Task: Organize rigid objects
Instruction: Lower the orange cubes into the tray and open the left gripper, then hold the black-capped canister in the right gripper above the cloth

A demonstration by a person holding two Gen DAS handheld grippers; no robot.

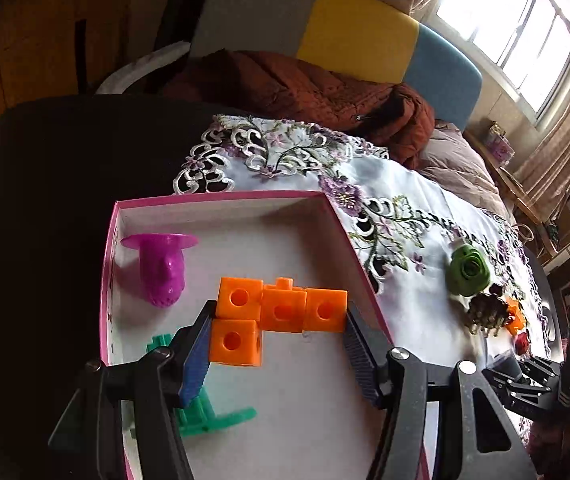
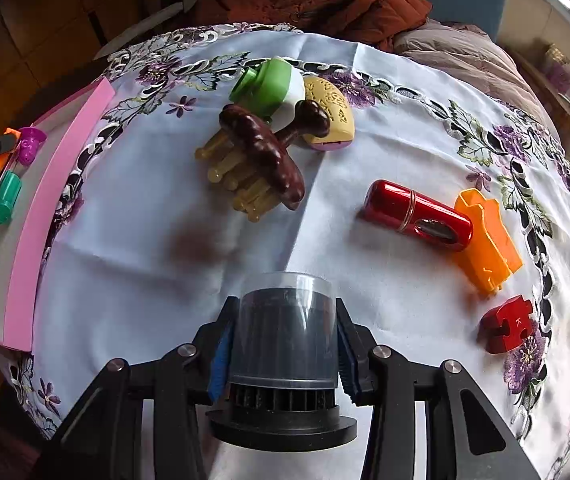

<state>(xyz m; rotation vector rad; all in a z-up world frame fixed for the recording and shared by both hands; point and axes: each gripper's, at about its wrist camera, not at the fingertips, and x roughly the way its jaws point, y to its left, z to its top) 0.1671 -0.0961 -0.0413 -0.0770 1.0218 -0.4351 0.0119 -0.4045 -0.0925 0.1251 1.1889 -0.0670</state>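
Left tool point(image 1: 279, 334) pinches orange blocks point(image 1: 281, 314); right tool point(image 2: 283, 344) clamps a capped spindle point(image 2: 285, 344).

Left wrist cam looks steeply down, close over the pink box point(image 1: 221, 200) at the table's left side. Right wrist cam tilts down over the white tablecloth point(image 2: 365, 248), mid-table. Both share the box point(image 2: 25, 248), cloth, brown massager point(image 2: 263, 152).

Left gripper point(image 1: 279, 350): black linkage arms, silver screw heads, ribbed blue pads. Right gripper point(image 2: 283, 344): same build.
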